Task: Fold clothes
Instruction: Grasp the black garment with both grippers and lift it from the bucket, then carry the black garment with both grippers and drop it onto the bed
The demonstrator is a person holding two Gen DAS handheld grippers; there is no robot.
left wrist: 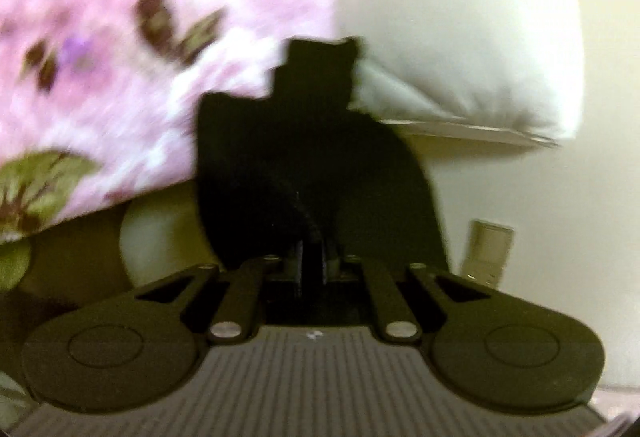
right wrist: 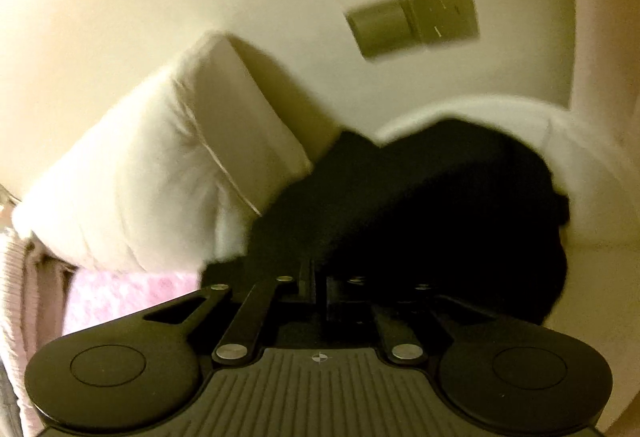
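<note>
Black garment [left wrist: 312, 165], plain dark fabric, no print or detail readable, blurry. In left wrist view it rises bunched in front of the camera, w/ a narrower squared section sticking up at top. In right wrist view the same black garment [right wrist: 420, 205] spreads wide, draped in a rounded mound, edges soft and rumpled.

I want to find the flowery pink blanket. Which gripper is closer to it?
Left. The left gripper has the flowery pink blanket right beside it; the right gripper shows only a pink strip low at its left.
</note>
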